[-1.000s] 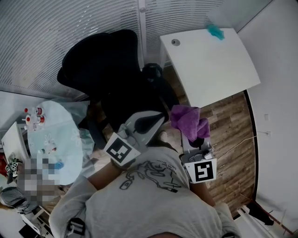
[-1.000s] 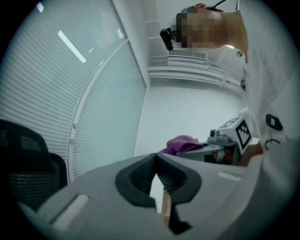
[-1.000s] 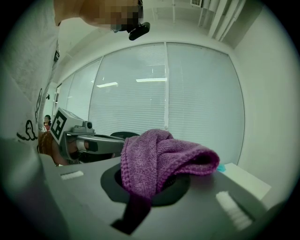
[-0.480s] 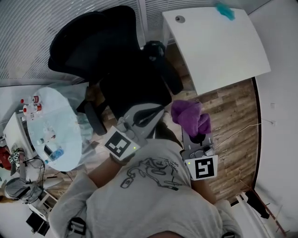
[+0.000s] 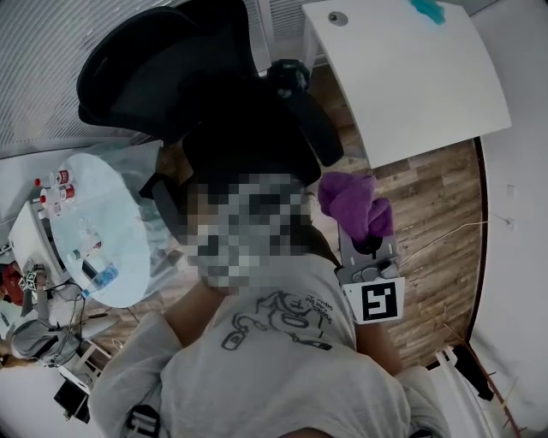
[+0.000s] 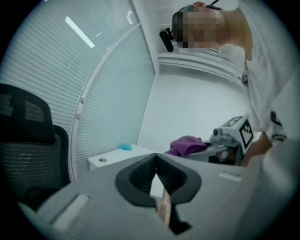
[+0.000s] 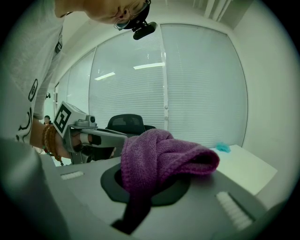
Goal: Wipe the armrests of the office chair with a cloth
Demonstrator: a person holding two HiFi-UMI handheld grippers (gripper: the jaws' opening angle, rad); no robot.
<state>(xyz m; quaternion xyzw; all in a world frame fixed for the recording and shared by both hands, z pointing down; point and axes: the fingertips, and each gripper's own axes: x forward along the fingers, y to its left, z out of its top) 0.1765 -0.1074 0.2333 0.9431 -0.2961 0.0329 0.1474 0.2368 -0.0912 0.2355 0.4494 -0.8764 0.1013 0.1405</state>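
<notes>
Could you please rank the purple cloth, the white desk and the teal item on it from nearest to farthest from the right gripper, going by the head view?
1. The purple cloth, clamped in the jaws of the right gripper.
2. The white desk, ahead and to the right.
3. The teal item, at the desk's far edge.

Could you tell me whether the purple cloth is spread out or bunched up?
Bunched up: the purple cloth sits wadded between the right tongs.

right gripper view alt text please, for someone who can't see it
A purple cloth is clamped in the right tool, filling the foreground. Behind it are a black office chair, window blinds and a white desk at right.
</notes>
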